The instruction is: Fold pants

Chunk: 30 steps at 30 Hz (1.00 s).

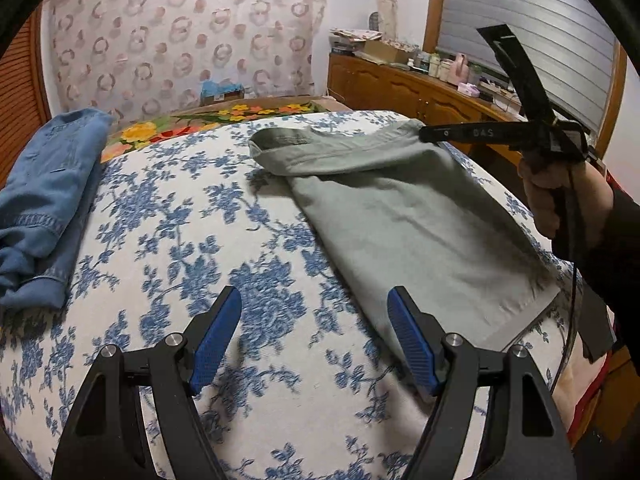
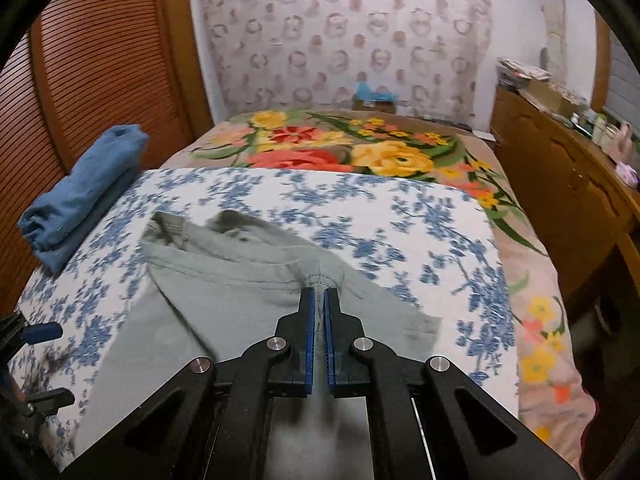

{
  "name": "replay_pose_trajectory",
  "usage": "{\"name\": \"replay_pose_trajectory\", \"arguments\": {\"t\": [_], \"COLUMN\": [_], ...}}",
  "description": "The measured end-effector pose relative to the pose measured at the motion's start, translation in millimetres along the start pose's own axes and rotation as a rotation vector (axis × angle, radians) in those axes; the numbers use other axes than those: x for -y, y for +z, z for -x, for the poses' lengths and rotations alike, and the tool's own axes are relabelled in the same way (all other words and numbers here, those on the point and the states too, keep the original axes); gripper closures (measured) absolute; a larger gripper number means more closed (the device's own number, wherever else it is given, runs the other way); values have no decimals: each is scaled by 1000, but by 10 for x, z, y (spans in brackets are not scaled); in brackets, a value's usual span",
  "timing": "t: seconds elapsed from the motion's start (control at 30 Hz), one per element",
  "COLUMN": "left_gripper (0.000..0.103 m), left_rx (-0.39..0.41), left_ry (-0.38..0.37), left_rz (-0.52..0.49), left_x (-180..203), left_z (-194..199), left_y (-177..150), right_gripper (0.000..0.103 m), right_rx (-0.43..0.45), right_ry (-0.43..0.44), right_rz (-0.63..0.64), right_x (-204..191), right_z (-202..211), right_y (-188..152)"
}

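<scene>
Two garments lay on the white bedcover printed with blue flowers (image 1: 180,216): a pair of grey-green cotton pants (image 1: 400,208) toward the right side in the left wrist view, and a folded blue denim piece (image 1: 44,200) well apart from them at the far left edge. The pants were spread mostly flat, with one part doubled over across their far end.

The left gripper (image 1: 314,336) hovered over bare bedcover just beside the near left edge of the pants, its blue-padded fingers (image 1: 216,340) spread wide with nothing between them.

The right gripper (image 2: 319,312) was clamped on the pants at a stitched seam (image 2: 320,278), its two blue pads pressed nearly together with a thin fold of grey-green cloth pinched between them. In the left wrist view the same gripper reached in from the right, held by a person's hand (image 1: 560,196) in a dark sleeve, with its black tip at the far right corner of the doubled-over cloth.

Beyond the flowered cover lay a blanket with large red, yellow and orange blooms (image 2: 340,148). A brown wooden sideboard (image 1: 400,84) cluttered with small items stood along the right wall, and a slatted wooden door (image 2: 92,80) stood at the left.
</scene>
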<state>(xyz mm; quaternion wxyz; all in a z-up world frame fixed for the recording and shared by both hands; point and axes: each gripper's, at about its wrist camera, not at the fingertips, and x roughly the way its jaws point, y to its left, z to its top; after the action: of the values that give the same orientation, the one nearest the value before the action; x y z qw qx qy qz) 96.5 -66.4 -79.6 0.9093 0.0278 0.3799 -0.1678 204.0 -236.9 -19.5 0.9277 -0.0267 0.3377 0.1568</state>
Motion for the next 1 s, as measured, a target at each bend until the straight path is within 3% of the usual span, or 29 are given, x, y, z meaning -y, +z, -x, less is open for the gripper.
{"name": "replay_pose_trajectory", "arguments": {"t": [0.13, 0.37, 0.67, 1.0], "left_gripper": [27, 27, 27, 27], "left_rx": [-21, -51, -68, -70], "left_ry": [3, 15, 18, 28], "left_rz": [-9, -15, -15, -21], "left_x": [54, 84, 90, 111], "left_z": [-69, -156, -191, -198], "left_y": [-37, -78, -98, -105], "right_gripper": [99, 99, 99, 82], "right_rx": [35, 66, -31, -17], "right_ry": [-82, -123, -204, -94], "right_rz": [-37, -82, -119, -151], "right_x": [81, 211, 333, 380], "right_z": [13, 35, -117, -160], "right_y": [11, -2, -30, 14]}}
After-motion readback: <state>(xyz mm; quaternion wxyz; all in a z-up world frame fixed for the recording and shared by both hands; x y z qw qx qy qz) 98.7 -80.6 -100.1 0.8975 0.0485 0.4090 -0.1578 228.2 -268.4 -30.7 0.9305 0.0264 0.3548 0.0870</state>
